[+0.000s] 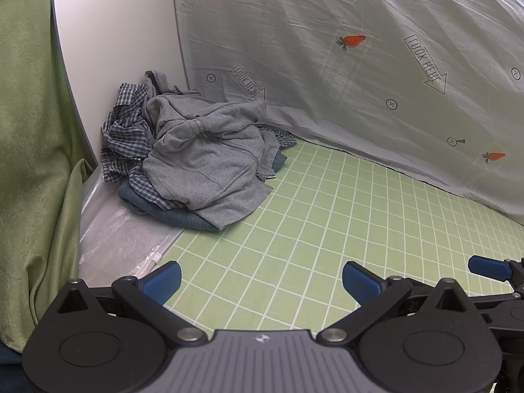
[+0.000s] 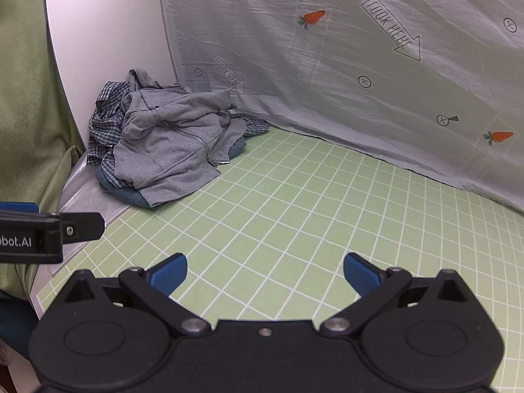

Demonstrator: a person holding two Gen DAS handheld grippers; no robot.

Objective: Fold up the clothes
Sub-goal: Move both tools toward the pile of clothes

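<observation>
Both of my hand-held grippers, left (image 1: 261,281) and right (image 2: 265,272), hover wide open and empty over the table's (image 1: 327,216) green grid cloth. Clothes sit heaped in the far left corner: a grey hoodie (image 1: 209,157) atop a plaid shirt (image 1: 126,131).

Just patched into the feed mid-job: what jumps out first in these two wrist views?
A crumpled pile in the far left corner: a grey zip-up hoodie on top of a blue-and-white checked shirt and a dark teal garment. It sits on a light green grid-patterned mat, against a pale carrot-print sheet. Both the left gripper and right gripper hang open, empty.
</observation>
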